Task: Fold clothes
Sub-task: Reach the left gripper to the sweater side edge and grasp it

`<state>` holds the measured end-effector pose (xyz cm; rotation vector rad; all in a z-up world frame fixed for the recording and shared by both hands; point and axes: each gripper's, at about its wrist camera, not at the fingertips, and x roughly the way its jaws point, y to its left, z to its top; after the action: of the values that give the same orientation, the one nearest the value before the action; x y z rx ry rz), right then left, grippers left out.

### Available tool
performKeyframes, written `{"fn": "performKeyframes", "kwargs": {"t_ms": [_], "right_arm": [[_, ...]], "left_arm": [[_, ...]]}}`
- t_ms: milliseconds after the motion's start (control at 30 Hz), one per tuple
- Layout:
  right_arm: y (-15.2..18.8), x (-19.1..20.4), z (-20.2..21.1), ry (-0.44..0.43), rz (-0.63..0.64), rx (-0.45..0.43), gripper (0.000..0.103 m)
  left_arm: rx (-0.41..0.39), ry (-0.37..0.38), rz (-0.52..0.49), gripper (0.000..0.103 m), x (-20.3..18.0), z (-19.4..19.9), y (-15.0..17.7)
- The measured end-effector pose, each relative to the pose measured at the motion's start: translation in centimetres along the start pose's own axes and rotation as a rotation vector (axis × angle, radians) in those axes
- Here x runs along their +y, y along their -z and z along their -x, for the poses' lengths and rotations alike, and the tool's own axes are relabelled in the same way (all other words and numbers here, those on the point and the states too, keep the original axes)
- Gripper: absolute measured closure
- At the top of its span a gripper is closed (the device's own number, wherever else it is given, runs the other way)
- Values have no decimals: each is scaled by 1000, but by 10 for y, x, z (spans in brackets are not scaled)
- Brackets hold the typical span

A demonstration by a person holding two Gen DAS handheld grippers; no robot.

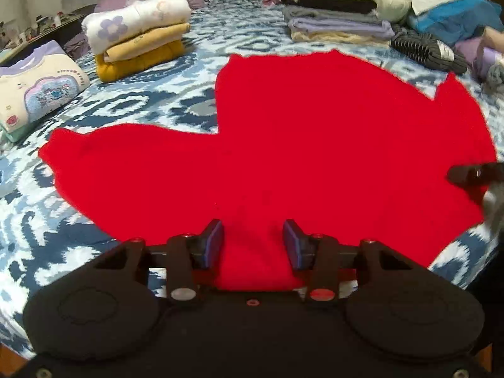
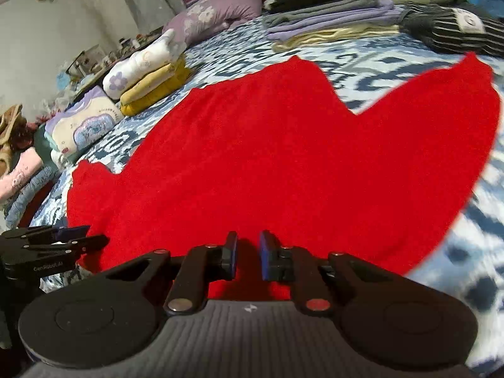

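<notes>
A red knit sweater [image 1: 299,145] lies spread flat on the blue-and-white patterned bed, with one sleeve stretched out to the left. It also shows in the right wrist view [image 2: 283,163]. My left gripper [image 1: 253,236] is open, its fingers straddling the sweater's near edge. My right gripper [image 2: 248,252] is open with a narrower gap, also over the near edge of the sweater. The right gripper's tip shows at the right edge of the left wrist view [image 1: 472,174]. The left gripper shows at the left of the right wrist view [image 2: 53,242].
A folded stack of yellow and white floral clothes [image 1: 138,44] sits at the back left, beside a folded cream printed top [image 1: 34,88]. A stack of grey, lilac and cream folded clothes [image 1: 337,22] and a striped dark garment [image 1: 425,50] lie at the back right. The bedspread [image 1: 157,94] surrounds the sweater.
</notes>
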<state>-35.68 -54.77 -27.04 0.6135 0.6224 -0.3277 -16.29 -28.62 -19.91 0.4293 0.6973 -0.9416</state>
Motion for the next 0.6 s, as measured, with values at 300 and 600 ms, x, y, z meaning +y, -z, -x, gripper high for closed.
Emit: {"fn": "performKeyframes", "kwargs": {"t_ms": [300,600], "right_arm": [[15,-17,31,-9,-62,-47,87],[16,-77,68,22,-308,-231,76]], "left_arm": [[70,8,-10,24,-11,3,-1],[-39,28,12,24,-36,12,-21]]}}
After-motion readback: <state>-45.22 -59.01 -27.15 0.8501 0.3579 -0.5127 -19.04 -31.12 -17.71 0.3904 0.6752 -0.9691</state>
